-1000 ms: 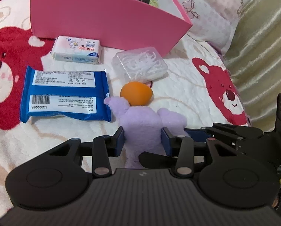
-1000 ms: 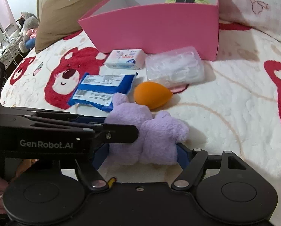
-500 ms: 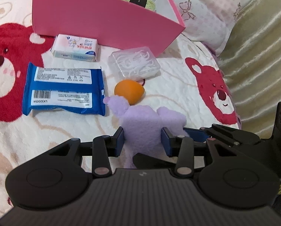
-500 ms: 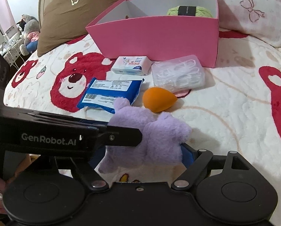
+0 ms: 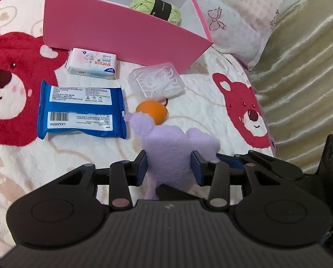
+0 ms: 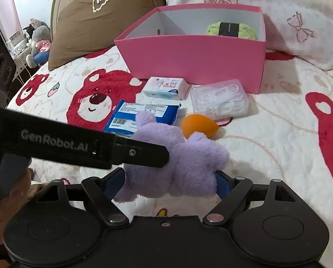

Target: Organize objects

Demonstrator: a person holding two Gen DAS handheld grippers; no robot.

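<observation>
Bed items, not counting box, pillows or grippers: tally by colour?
Purple: 1, plush, held by both grippers
Orange: 1, sponge
Blue: 1, wipes pack
White/pink: 1, tissue pack
Clear: 1, floss-pick case
Green: 1, yarn, in the box
Total: 6

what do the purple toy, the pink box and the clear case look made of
Purple toy: soft plush fabric, matte; fuzzy nap, rounded limbs.
Pink box: probably paperboard with a smooth pink outside; thin flat walls, white inside.
Clear case: rigid transparent plastic, slightly glossy; white contents show through.
</observation>
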